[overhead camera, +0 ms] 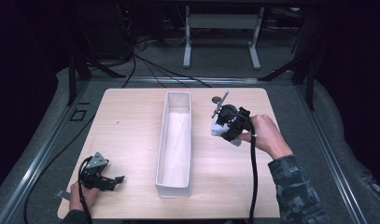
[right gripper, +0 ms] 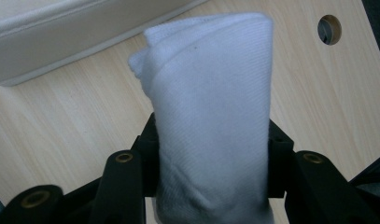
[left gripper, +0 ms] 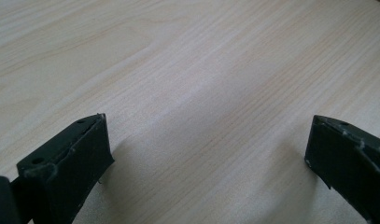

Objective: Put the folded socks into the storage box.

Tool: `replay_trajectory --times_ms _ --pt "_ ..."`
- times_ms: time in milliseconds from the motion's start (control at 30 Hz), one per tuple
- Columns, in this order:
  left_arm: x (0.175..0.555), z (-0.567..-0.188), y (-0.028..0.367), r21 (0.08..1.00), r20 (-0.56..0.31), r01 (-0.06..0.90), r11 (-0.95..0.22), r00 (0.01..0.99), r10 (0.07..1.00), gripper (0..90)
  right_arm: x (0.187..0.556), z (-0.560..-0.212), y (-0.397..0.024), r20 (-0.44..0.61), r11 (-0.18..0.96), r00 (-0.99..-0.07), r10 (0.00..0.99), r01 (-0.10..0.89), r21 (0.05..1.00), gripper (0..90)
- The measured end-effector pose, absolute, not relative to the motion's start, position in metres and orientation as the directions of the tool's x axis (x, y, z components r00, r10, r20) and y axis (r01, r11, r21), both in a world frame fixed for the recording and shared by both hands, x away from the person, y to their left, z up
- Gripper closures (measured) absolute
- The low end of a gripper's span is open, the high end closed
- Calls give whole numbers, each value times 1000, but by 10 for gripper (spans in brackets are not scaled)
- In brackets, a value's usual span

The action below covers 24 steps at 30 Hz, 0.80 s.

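Light wood table (overhead camera: 131, 121). Right gripper (right gripper: 211, 154): fingers (right gripper: 278, 154) clamped on a folded white cloth (right gripper: 215, 107), which stands up between them. Left gripper (left gripper: 206, 154): fingers (left gripper: 71, 158) spread wide, nothing between, just above the bare table.

My left claw (overhead camera: 114, 179) sits low at the bench's near left corner, jaws spread wide with bare bench between them, left hand (overhead camera: 80, 196) wrapped round its body. My right claw (overhead camera: 222, 126) hangs above the bench toward the far right corner, jaws clamped on a rolled white cloth (right gripper: 215, 116); right hand (overhead camera: 264, 135) grips it, camouflage sleeve (overhead camera: 295, 191) trailing back.
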State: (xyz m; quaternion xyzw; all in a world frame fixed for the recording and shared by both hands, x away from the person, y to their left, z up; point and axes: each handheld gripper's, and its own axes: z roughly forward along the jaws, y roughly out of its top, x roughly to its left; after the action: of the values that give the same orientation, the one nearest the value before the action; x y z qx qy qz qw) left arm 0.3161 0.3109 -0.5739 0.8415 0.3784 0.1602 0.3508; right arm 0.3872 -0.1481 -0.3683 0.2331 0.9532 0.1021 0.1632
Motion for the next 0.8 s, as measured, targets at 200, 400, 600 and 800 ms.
replay_trajectory --times_ms 200,400,600,800 --pt "316 -574 311 712 4 524 -468 662 749 1 389 -363 -137 -271 879 -845 461 392 271 545" --pt "316 -574 311 712 4 524 -467 662 749 1 391 -357 -123 -279 887 -851 445 376 269 546" --pt "316 -574 311 711 4 524 -468 663 749 1 392 -351 -107 -283 897 -860 424 355 265 545" --pt "316 -574 311 711 5 525 -469 662 749 1 393 -347 -93 -288 911 -875 389 320 259 545"
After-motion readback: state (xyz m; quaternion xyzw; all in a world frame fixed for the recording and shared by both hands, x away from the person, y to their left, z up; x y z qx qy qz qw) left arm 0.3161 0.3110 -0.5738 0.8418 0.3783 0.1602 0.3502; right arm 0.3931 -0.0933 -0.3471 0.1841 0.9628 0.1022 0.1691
